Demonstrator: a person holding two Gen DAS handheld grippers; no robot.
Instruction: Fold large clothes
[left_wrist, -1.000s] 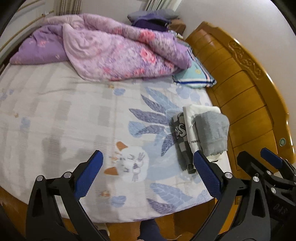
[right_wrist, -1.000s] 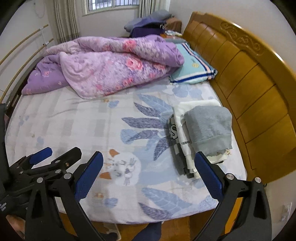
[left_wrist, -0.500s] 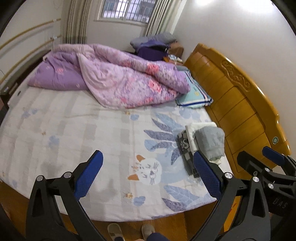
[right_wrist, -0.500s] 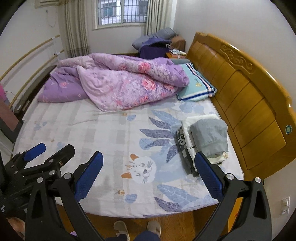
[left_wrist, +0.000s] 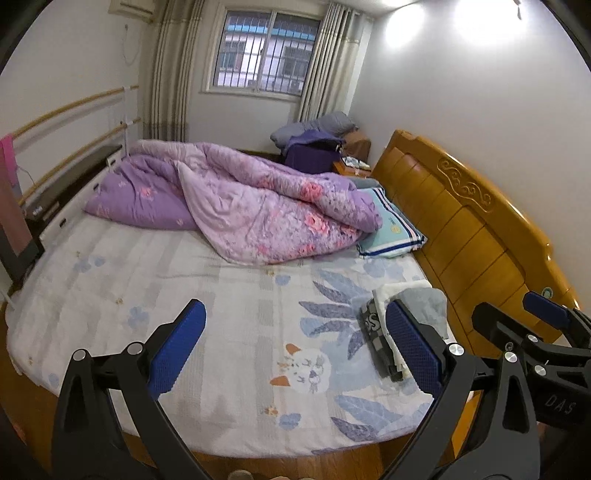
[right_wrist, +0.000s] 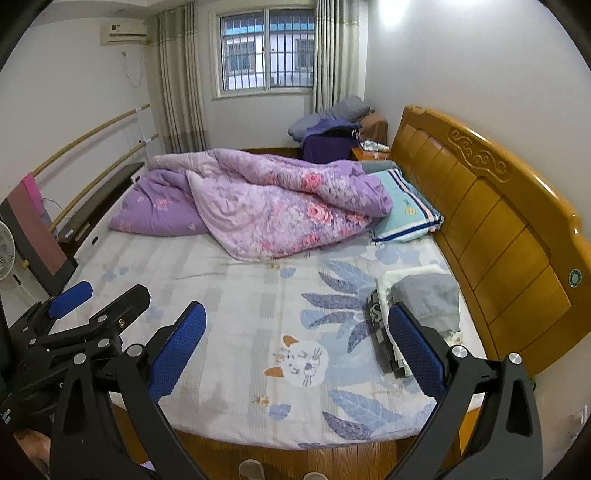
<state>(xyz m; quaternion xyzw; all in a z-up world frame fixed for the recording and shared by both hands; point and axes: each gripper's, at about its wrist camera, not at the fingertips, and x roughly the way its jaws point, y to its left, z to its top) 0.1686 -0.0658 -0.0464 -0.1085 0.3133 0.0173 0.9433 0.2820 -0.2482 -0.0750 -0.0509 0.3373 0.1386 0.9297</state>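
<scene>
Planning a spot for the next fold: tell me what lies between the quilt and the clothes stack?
Only bare sheet between quilt and clothes stack, clearest in the right wrist view.

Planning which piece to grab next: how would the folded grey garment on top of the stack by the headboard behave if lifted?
The folded grey garment looks soft and rumpled, so it would probably sag and unfold. It tops a small stack of folded clothes, so pushing it would likely shift the layers.

Folded clothes stack (right_wrist: 417, 306)
Grey piece on top, white and checkered beneath, lying flat just beyond the right gripper (right_wrist: 295, 343), untouched
</scene>
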